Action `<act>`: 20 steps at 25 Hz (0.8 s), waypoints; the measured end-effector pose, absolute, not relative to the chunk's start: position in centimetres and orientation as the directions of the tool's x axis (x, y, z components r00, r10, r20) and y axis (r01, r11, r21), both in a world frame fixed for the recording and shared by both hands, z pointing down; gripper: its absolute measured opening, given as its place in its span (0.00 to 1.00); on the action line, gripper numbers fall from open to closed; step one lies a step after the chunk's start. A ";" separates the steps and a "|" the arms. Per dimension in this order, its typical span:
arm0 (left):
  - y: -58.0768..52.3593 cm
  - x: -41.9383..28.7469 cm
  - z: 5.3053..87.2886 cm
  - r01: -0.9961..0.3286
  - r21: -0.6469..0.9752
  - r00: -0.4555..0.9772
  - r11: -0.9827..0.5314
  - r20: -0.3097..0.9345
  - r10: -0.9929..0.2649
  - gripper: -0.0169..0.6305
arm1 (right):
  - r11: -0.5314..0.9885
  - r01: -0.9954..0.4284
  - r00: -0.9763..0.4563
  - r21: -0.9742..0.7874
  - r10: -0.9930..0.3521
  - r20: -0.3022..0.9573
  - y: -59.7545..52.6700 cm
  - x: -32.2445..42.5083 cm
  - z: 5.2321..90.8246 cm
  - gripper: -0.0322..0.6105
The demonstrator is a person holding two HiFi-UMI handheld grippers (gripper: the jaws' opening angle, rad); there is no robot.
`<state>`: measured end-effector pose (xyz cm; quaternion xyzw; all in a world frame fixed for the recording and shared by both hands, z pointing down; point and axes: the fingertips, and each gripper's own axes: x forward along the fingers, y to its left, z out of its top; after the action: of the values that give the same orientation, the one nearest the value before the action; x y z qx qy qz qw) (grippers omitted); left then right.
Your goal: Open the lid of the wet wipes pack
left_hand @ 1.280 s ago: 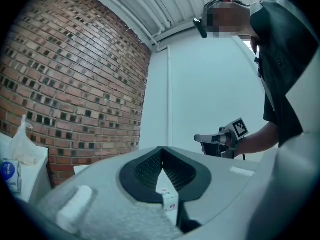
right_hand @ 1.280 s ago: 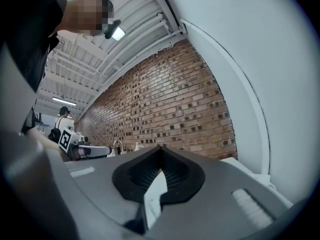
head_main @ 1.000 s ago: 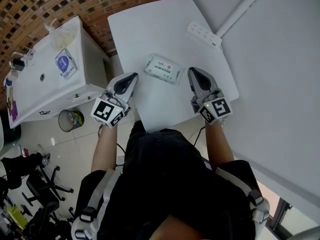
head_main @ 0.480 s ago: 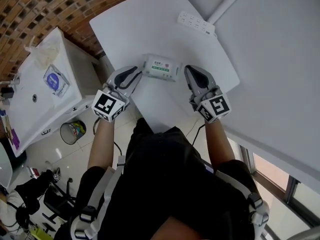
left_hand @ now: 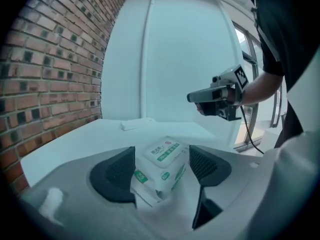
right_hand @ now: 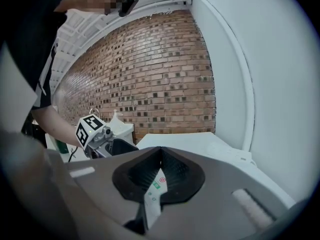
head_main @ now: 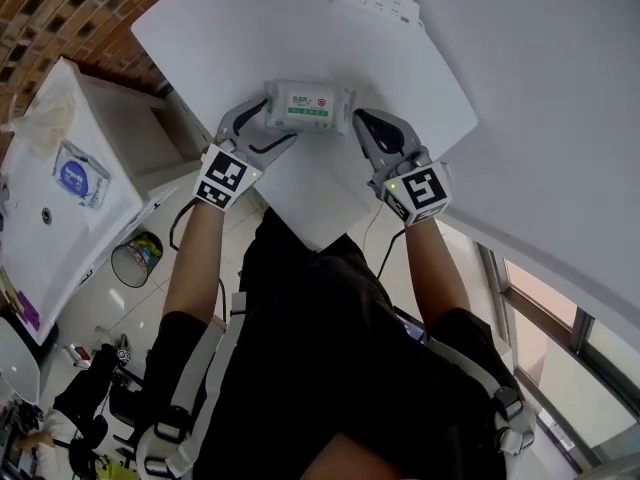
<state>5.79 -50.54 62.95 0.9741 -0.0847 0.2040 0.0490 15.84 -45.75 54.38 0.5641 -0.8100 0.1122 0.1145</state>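
The wet wipes pack (head_main: 305, 106), white with green print and a flap lid on top, lies flat on the white table (head_main: 230, 38). My left gripper (head_main: 275, 123) is at its left end with the jaws opening wide. In the left gripper view the pack (left_hand: 161, 171) has its near end between the two dark pads (left_hand: 117, 174), and I cannot see them squeeze it. My right gripper (head_main: 358, 118) is shut with nothing in it, its tip just off the pack's right end. In the right gripper view a strip of the pack (right_hand: 154, 191) shows below the closed jaws.
A white power strip (head_main: 375, 0) lies at the table's far edge by a white wall. A white cabinet (head_main: 70, 168) stands left of the table, with a waste bin (head_main: 135, 258) on the floor beside it. The table's near corner points at the person's body.
Both grippers have moved forward and down to the pack. The left jaws have gone from shut to wide and now straddle the pack's left end. The right jaws stay shut.
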 end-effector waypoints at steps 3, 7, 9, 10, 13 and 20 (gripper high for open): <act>-50.7 6.5 64.7 -0.147 0.054 0.890 -0.988 0.443 -0.108 0.57 | 0.346 -0.938 -0.331 -0.029 -0.866 0.376 -45.9 15.6 55.8 0.06; -50.3 7.2 67.2 -0.066 0.034 0.870 -0.997 0.492 -0.041 0.57 | 0.391 -0.921 -0.347 0.006 -0.825 0.445 -46.6 14.6 58.1 0.20; -49.9 7.3 67.9 -0.049 0.044 0.869 -0.998 0.495 -0.021 0.57 | 0.406 -0.914 -0.351 0.013 -0.806 0.477 -47.1 14.1 59.0 0.25; -50.0 7.3 67.9 -0.053 0.051 0.873 -0.997 0.488 -0.022 0.57 | 0.419 -0.908 -0.354 0.024 -0.795 0.493 -47.3 13.8 59.4 0.26; -50.1 7.4 68.1 -0.061 0.039 0.875 -0.997 0.483 -0.035 0.56 | 0.495 -0.863 -0.368 0.097 -0.749 0.552 -47.9 12.9 60.8 0.32; -49.8 7.6 68.3 -0.038 0.027 0.875 -0.999 0.484 -0.020 0.55 | 0.660 -0.737 -0.412 0.144 -0.609 0.678 -47.9 10.9 64.8 0.42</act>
<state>7.56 -49.78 68.30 0.9680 -0.0148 0.2500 0.0176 10.87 -47.92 64.79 0.4026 -0.8357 0.0886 0.3629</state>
